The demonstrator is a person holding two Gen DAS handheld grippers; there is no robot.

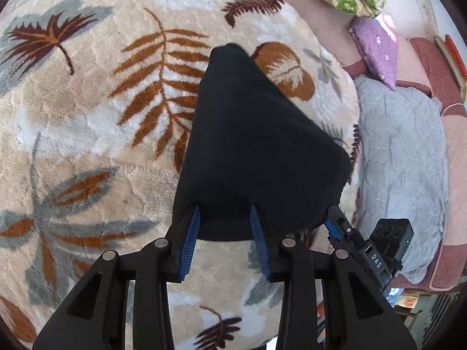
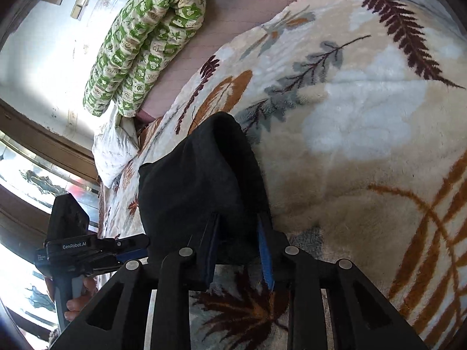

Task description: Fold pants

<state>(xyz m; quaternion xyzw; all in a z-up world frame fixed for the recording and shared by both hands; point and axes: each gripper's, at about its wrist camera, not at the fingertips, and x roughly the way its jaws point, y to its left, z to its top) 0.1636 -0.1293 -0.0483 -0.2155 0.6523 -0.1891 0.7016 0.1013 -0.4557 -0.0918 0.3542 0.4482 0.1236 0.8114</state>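
Left wrist view: my left gripper (image 1: 224,221) has its blue-padded fingers (image 1: 191,233) spread apart, with the near edge of the black pants (image 1: 251,145) lying between them; I cannot see the pads pressing the cloth.
Right wrist view: my right gripper (image 2: 239,233) also has its fingers (image 2: 267,250) parted, and a thick bunch of the pants (image 2: 198,183) sits between them; whether it is clamped I cannot tell.
Pants: a dark folded bundle, narrowing to a point away from me, resting on the blanket between the two tools.
Writing: "DAS" in white letters on the right gripper (image 1: 359,248) as my left camera sees it; "GenRobot.AI" on the left gripper (image 2: 96,248) as my right camera sees it.
Hand: my left hand (image 2: 76,294) wraps the handle under that label.
Surface: a plush cream blanket (image 1: 87,122) with brown, rust and grey leaf prints.
Bedding: a green-and-white quilt (image 2: 146,38) rolled up by the wall, a purple pillow (image 1: 376,49), a grey quilted pad (image 1: 402,157).
Room: a white wall (image 2: 38,52) and a bright window (image 2: 29,180) at the bed's end.
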